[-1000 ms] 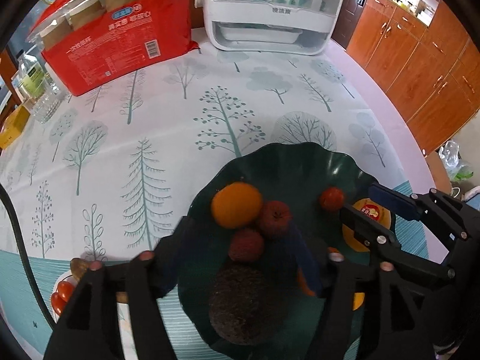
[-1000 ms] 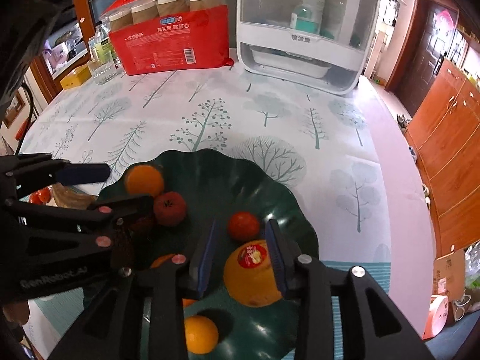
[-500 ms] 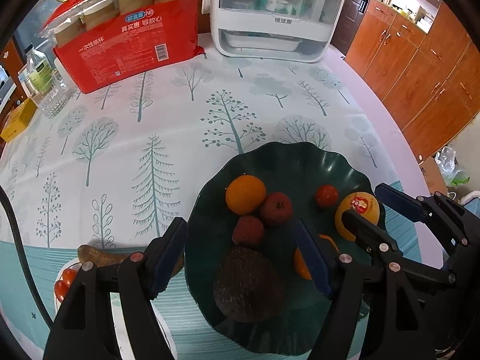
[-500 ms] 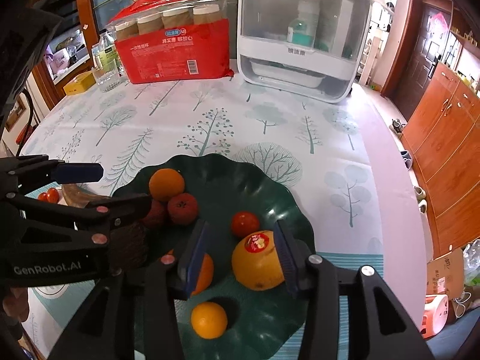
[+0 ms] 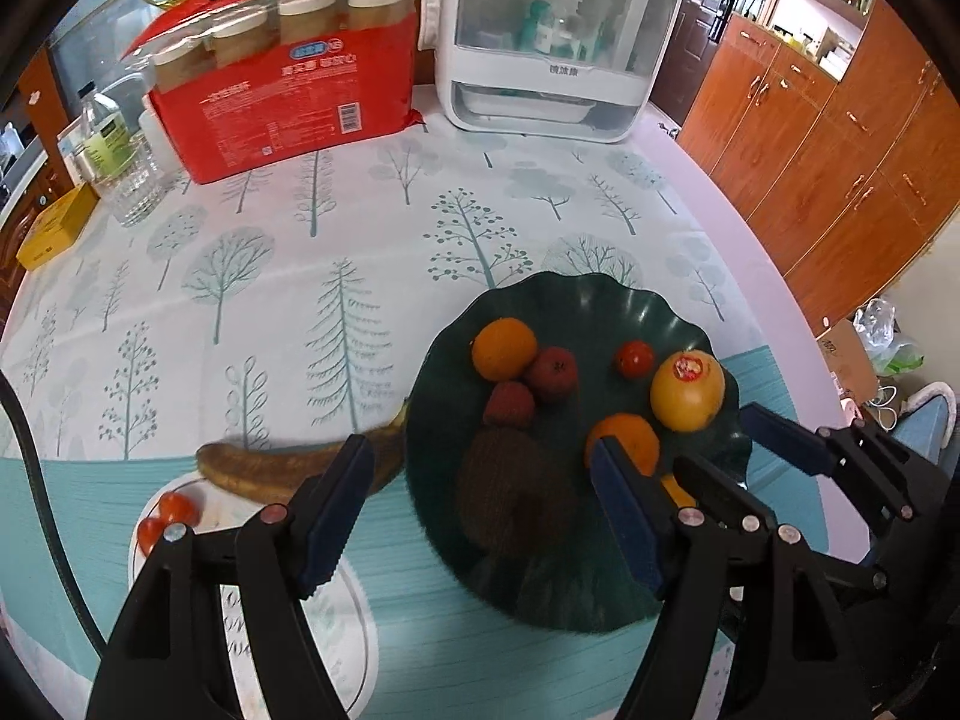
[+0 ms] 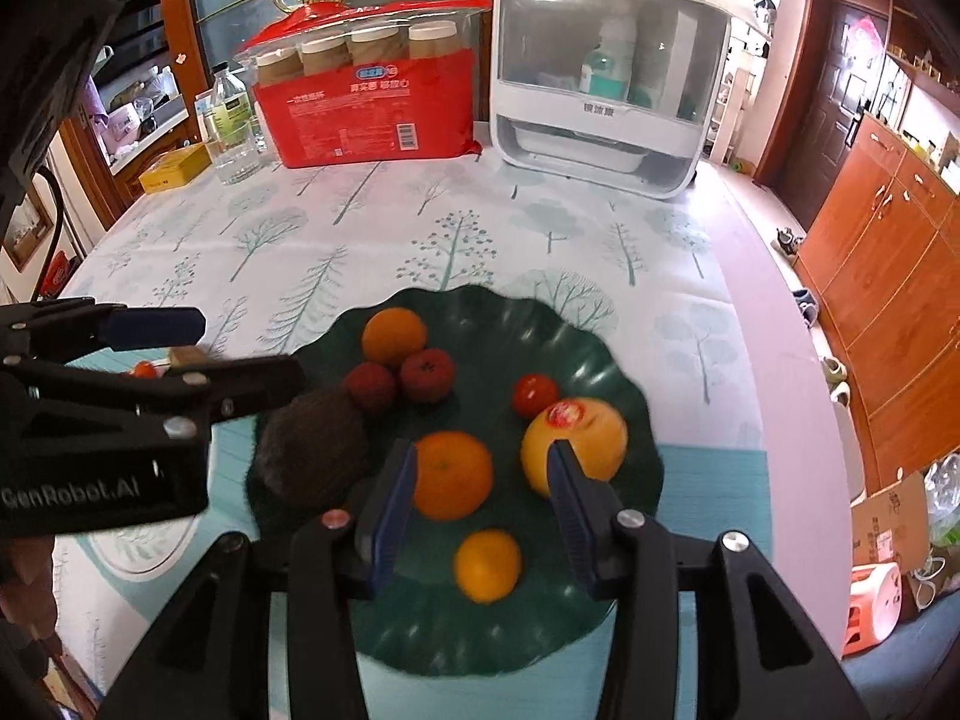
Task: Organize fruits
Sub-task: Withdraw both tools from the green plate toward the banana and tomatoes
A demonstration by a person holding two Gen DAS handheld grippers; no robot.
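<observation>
A dark green wavy plate [image 5: 576,306] [image 6: 606,354] holds several fruits: oranges [image 5: 503,348] [image 6: 451,474], a small orange [image 6: 487,564], red fruits [image 6: 426,375], a yellow fruit with a red sticker [image 5: 687,389] [image 6: 575,438] and a dark brown avocado [image 5: 513,483] [image 6: 312,450]. A brown banana [image 5: 282,468] lies left of the plate. My left gripper [image 5: 480,516] is open and empty above the avocado. My right gripper [image 6: 480,504] is open and empty above the plate's near part.
A white plate [image 5: 174,546] with small tomatoes [image 5: 171,513] sits at the near left. A red package of jars [image 5: 282,96], a white appliance [image 5: 546,42], a glass [image 5: 135,192] and a yellow box [image 5: 51,228] stand at the back. Wooden cabinets [image 5: 840,138] are on the right.
Both grippers have pulled back and up from the plate, staying open. The banana and more of the table have come into view.
</observation>
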